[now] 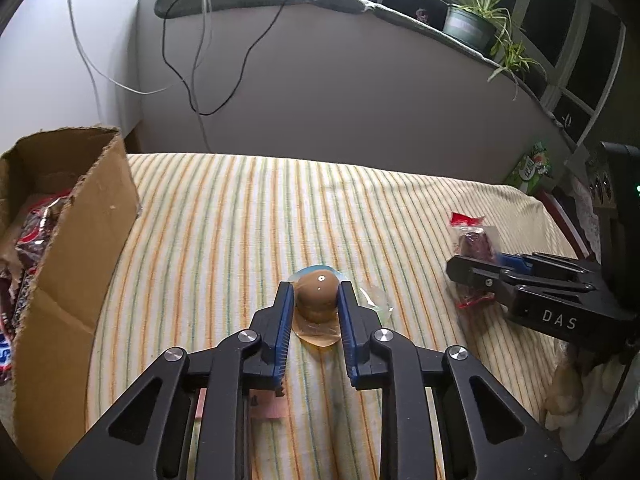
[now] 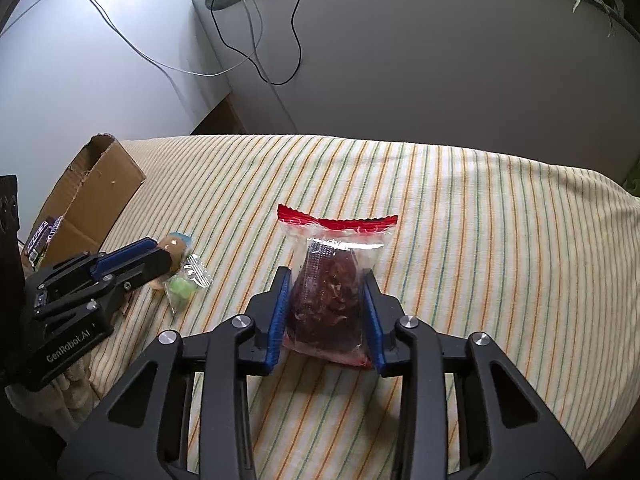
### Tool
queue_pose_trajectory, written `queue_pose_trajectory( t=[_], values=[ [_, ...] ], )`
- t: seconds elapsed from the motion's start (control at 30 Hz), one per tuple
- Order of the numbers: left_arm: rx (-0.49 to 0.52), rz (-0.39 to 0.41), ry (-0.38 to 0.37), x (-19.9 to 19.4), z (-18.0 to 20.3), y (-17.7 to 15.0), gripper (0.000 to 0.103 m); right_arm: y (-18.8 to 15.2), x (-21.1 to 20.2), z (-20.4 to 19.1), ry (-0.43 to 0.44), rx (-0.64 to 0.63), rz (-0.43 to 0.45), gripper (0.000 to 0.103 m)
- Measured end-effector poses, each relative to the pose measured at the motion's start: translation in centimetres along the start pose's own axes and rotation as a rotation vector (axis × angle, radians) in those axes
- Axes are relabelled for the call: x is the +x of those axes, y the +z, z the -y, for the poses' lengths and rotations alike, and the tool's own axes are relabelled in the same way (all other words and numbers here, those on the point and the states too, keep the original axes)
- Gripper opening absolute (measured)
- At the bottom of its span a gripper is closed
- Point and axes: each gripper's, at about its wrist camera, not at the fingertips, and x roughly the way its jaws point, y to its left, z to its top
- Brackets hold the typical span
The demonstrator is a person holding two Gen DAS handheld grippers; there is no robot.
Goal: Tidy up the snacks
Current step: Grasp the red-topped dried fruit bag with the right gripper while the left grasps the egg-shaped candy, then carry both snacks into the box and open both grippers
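Note:
A brown egg-shaped snack (image 1: pixel 316 300) sealed in clear film lies on the striped cloth (image 1: pixel 224 216). My left gripper (image 1: pixel 315 286) is shut on it, a blue pad pressing each side. Beside it lies a small clear packet of green candy (image 2: pixel 186 286). To the right, a clear pouch with a red top edge (image 2: pixel 332 300), holding dark dried meat, rests on the cloth. My right gripper (image 2: pixel 327 276) is shut on it, with its pads against the pouch's sides. In the left wrist view the right gripper (image 1: pixel 476 268) partly hides that pouch (image 1: pixel 474 240).
An open cardboard box (image 1: pixel 80 240) stands at the cloth's left edge with shiny snack packets (image 1: pixel 32 232) inside. Cables hang down the wall behind. A potted plant (image 1: pixel 472 24) sits on the ledge. A green carton (image 1: pixel 532 168) stands off the far right corner.

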Motion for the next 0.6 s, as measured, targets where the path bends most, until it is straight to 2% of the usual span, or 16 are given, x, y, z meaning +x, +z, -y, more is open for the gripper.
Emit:
queue_pose_trajectory(
  t=[0.4,0.6],
  values=[
    [-0.023,0.036,0.017,-2.0,-0.8,-0.5,0.020,-0.4,-1.3,0.7,0.010,0.016,0.022,0.034],
    [-0.019,0.072,-0.003,-4.1,-0.8,-0.8,0.020,-0.1,-2.6,-0.2,0.019,-0.001,0.042,0.034]
  ],
)
